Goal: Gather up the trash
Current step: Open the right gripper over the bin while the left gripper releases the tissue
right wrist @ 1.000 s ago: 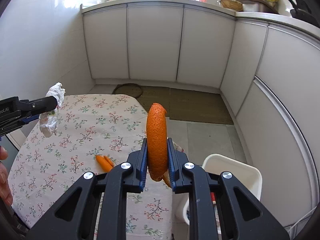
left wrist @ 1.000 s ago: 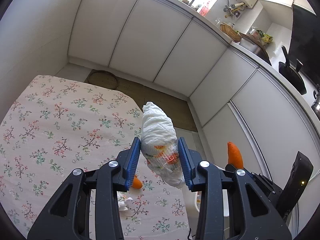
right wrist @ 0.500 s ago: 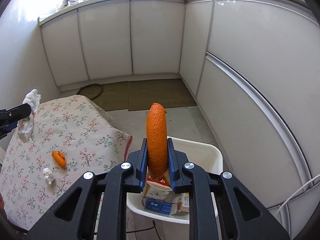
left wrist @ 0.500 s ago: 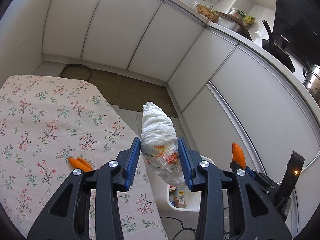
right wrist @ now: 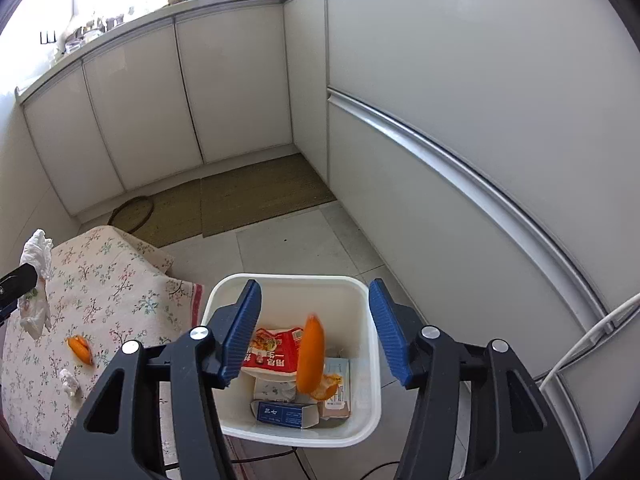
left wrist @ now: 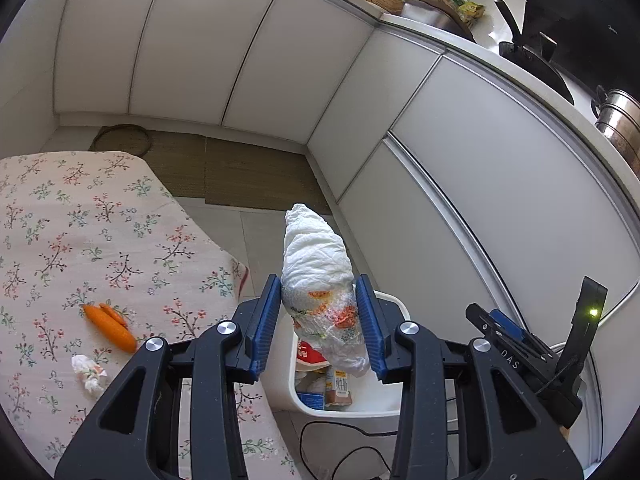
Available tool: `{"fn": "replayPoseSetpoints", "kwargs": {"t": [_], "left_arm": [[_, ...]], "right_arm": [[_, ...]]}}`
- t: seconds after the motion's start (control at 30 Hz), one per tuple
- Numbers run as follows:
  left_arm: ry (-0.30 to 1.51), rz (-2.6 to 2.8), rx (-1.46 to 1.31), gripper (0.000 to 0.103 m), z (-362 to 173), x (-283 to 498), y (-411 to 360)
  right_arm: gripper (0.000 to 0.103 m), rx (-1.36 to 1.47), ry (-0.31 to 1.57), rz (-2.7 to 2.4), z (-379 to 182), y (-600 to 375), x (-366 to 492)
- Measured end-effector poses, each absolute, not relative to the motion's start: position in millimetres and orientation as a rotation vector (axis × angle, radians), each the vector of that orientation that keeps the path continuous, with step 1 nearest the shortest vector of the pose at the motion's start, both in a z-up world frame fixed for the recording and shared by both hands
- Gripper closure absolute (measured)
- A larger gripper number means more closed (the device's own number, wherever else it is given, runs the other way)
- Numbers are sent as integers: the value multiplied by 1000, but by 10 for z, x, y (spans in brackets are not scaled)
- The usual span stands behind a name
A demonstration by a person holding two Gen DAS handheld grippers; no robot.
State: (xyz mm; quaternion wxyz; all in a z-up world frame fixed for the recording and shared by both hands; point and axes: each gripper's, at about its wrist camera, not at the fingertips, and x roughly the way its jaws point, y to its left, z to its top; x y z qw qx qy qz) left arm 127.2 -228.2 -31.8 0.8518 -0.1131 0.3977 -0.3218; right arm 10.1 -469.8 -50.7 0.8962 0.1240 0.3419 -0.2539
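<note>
My left gripper [left wrist: 317,320] is shut on a crumpled white plastic wrapper [left wrist: 318,276] and holds it above the near edge of the white trash bin [left wrist: 280,384]. My right gripper [right wrist: 316,332] is open above the same bin [right wrist: 370,364]. An orange peel [right wrist: 310,354] is falling free between its blue pads into the bin, which holds cartons and a red packet [right wrist: 272,352]. On the floral tablecloth [left wrist: 80,240] lie another orange peel [left wrist: 110,326] and a small white tissue wad [left wrist: 90,372]. The left gripper and wrapper [right wrist: 36,280] show at the right wrist view's left edge.
White kitchen cabinets [right wrist: 440,80] curve around the bin on the right and back. A woven mat [right wrist: 256,196] lies on the tiled floor. Black cables [left wrist: 340,440] trail on the floor by the bin. The right gripper's body [left wrist: 528,356] shows in the left wrist view.
My right gripper moved over the bin and opened, letting go of the orange peel, which now falls. My left gripper carried the wrapper rightward to the bin's edge.
</note>
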Motion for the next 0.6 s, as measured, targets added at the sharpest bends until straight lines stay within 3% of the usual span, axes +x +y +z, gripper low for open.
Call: {"fn": "replayPoseSetpoints", "kwargs": {"t": [0.13, 0.6], "left_arm": [[843, -709, -221, 66, -343, 1208, -2515], [882, -821, -143, 66, -576, 1037, -3328]], "right_arm": [[30, 267, 679, -598, -475, -4883, -96], [19, 347, 667, -772, -580, -5540, -605]]}}
